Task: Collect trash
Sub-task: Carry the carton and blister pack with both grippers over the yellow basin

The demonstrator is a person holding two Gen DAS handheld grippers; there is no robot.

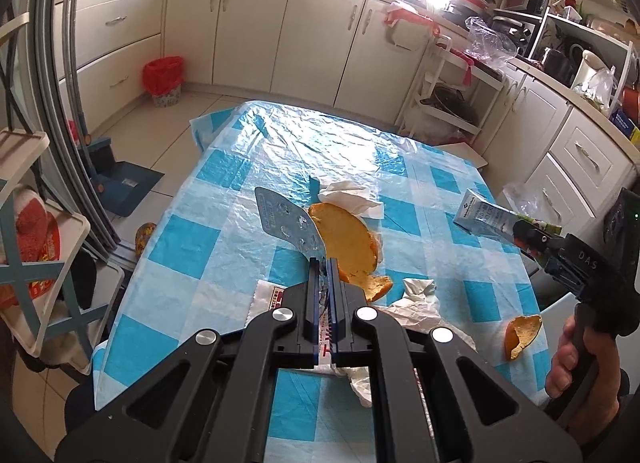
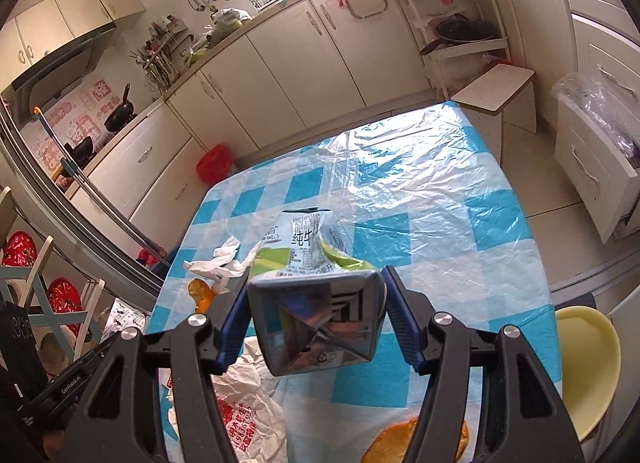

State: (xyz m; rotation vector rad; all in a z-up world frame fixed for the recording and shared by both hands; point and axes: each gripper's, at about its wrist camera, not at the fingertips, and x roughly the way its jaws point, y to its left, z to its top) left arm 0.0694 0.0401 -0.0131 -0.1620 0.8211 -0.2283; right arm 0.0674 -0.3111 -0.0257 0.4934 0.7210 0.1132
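Note:
My left gripper [image 1: 323, 263] is shut on the edge of a flat silvery-blue foil wrapper [image 1: 284, 219], which is held up over the table. Behind the wrapper a large orange peel [image 1: 348, 239] lies on the blue checked tablecloth [image 1: 224, 239]. My right gripper [image 2: 316, 281] is shut on a crumpled milk carton [image 2: 312, 323], its folded bottom facing the camera. In the left wrist view the same carton [image 1: 490, 215] hangs above the table's right edge in the right gripper [image 1: 528, 235]. A hand [image 1: 576, 363] holds that gripper's handle.
Crumpled tissues [image 1: 348, 199] [image 1: 416, 299], a second peel [image 1: 522, 335] and a white plastic bag with red print [image 2: 248, 415] lie on the table. A red-lined bin [image 1: 163, 79] stands on the floor by the cabinets. A yellow chair [image 2: 588, 355] is at the right.

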